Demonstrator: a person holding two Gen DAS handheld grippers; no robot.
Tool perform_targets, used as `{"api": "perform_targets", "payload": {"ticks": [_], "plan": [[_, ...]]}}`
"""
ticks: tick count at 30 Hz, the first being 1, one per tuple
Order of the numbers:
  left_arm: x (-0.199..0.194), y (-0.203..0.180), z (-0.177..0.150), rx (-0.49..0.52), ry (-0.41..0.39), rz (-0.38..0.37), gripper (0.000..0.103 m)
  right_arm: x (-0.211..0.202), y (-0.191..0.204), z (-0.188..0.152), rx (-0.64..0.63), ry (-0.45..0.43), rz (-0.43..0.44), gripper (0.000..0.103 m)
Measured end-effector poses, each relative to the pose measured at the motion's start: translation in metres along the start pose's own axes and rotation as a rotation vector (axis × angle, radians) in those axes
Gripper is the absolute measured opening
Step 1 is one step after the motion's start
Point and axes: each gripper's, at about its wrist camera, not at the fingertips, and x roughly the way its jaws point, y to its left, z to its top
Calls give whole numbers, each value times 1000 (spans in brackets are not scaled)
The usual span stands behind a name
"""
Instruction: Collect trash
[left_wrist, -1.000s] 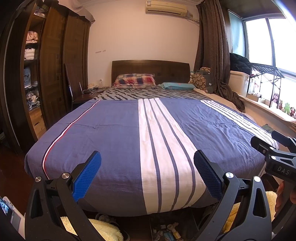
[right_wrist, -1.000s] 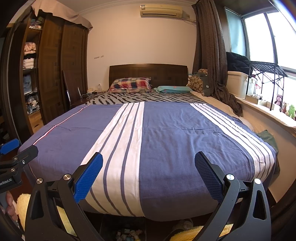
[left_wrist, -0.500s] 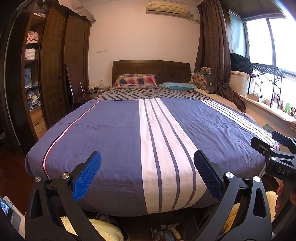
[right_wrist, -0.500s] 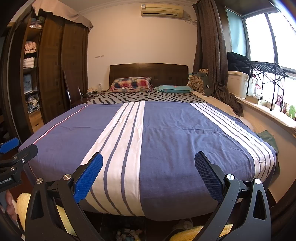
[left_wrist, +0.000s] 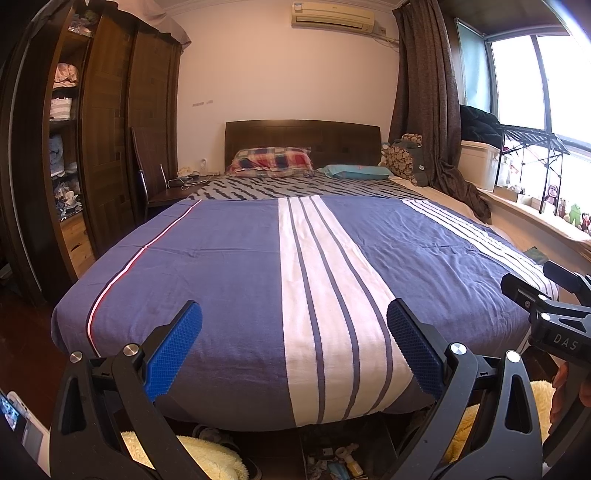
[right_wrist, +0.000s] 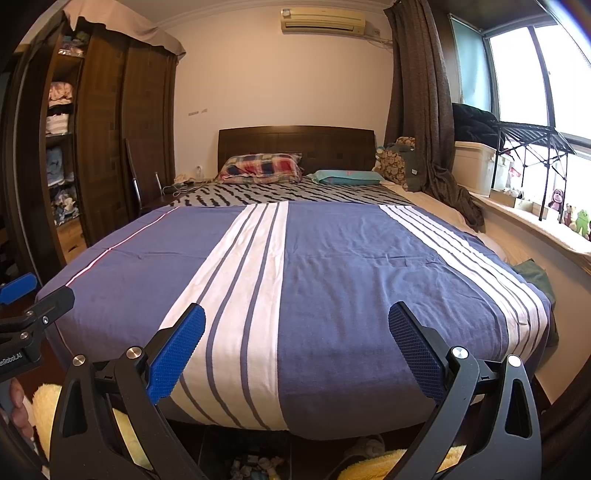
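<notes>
Bedroom's pretty tidy up top: wardrobe (left_wrist: 107, 140) on the left, then the big bed (left_wrist: 236, 258) with its blue striped cover and nothing lying on it, then the windowsill (left_wrist: 535, 218) with little toys on the right. The actual trash (left_wrist: 341, 459) is down on the floor at the foot of the bed, a small pile of scraps and wrappers between two fluffy yellow slippers (left_wrist: 207, 456).

Both sets of tongs are spread wide and holding nothing, left tongs (left_wrist: 293, 347) and right tongs (right_wrist: 295, 350), hovering level and pointed over the mattress. So the pile sits below and just ahead of both, between them really. In the left view it's slightly right of centre, in the right view slightly left (right_wrist: 255, 465). I'd guess either hand could tip down for it; neither looks clearly nearer. No obvious long axis to the pile, too small to tell.

Compared with half a second ago, basically nothing has moved. Same framing, same gap in the tongs.
</notes>
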Motion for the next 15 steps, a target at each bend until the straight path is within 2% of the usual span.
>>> {"api": "perform_targets", "payload": {"ticks": [9,15], "plan": [[0,0,3,10,-6,43,95,0,0,-1,-2,4,-3,100],[0,2,5,-4,-6,26,95,2,-3,-3,-7,10,-6,100]]}}
